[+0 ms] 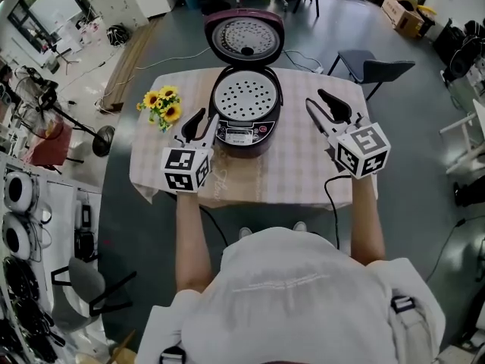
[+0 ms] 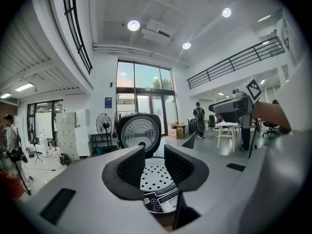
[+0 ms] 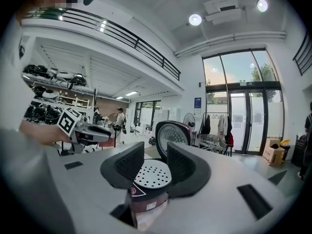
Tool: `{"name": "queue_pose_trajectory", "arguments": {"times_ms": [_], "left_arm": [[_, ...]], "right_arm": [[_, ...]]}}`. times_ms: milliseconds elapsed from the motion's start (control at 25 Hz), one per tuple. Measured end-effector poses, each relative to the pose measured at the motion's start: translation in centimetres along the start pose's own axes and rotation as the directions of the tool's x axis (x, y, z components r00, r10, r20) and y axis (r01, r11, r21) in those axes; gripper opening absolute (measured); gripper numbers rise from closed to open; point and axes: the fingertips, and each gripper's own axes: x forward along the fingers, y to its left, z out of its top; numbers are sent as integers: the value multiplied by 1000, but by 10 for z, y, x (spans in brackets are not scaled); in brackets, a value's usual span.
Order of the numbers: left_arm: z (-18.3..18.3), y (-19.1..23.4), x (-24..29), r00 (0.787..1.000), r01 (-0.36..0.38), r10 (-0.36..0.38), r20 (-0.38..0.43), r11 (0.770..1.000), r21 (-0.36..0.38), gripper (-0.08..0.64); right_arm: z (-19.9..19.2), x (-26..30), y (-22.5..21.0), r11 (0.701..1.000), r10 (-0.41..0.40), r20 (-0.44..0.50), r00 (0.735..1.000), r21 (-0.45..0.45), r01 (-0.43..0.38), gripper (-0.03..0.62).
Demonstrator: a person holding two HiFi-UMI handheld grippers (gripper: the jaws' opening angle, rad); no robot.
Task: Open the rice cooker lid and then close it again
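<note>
Although the room around it is crowded, the table [image 1: 303, 180] with its pale checked cloth takes the middle of the head view, and the person in a white top stands at its near edge at the bottom of the frame. A dark chair [image 1: 375, 68] stands on the grey floor at the upper right, well apart from the table.

The rice cooker [image 1: 246, 120] sits at the centre of the table towards its far edge, its control panel facing the person. Its lid [image 1: 244, 36] stands fully open, tilted back behind the body, so the perforated white tray [image 1: 246, 95] inside shows.

The left gripper [image 1: 204, 123] hangs just beside the cooker's lower left, close to the panel; whether it touches cannot be told. In the left gripper view its jaws stand apart with nothing between them, only the cooker beyond the gap. The right gripper [image 1: 318, 103] hangs to the right of the cooker, clear of it, its jaws likewise parted and empty in the right gripper view.

A small bunch of sunflowers [image 1: 161, 105] lies at the table's upper left corner.
</note>
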Motion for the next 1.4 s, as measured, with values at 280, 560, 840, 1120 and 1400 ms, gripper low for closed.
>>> {"name": "queue_pose_trajectory", "arguments": {"times_ms": [280, 560, 840, 1120, 1400], "left_arm": [[3, 21, -8, 999, 42, -43, 5, 999, 19, 138], [-3, 44, -11, 994, 111, -111, -5, 993, 35, 137], [1, 54, 11, 986, 165, -165, -15, 984, 68, 137], [12, 59, 55, 982, 189, -184, -47, 973, 131, 137], [31, 76, 111, 981, 188, -166, -102, 946, 264, 137]], "right_arm": [[1, 9, 11, 998, -61, -11, 998, 16, 61, 163], [0, 13, 37, 993, -120, -31, 992, 15, 121, 163], [-13, 4, 33, 982, -184, -89, 979, 14, 186, 163], [-21, 32, 2, 982, -188, -90, 978, 17, 190, 164], [-36, 85, -37, 986, -144, -81, 986, 68, 150, 164]]}}
